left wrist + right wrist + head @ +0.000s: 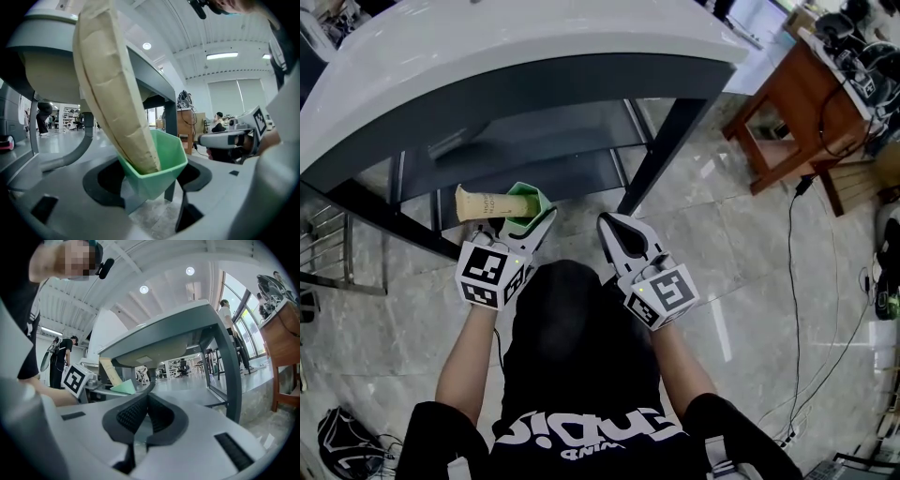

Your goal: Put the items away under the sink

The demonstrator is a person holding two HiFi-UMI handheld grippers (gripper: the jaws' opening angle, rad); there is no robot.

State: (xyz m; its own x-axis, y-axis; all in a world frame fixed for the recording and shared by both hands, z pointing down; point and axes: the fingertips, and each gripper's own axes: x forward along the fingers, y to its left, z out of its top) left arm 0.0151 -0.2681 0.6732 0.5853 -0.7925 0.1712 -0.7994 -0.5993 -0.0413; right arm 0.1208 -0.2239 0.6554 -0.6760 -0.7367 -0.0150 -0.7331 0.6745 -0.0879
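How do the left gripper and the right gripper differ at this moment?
The left gripper holds a green cup with a beige packet in it; the right gripper holds nothing. The left gripper's fingers stand apart on the cup, while the right gripper's fingers are together. Both point toward the space under the sink.
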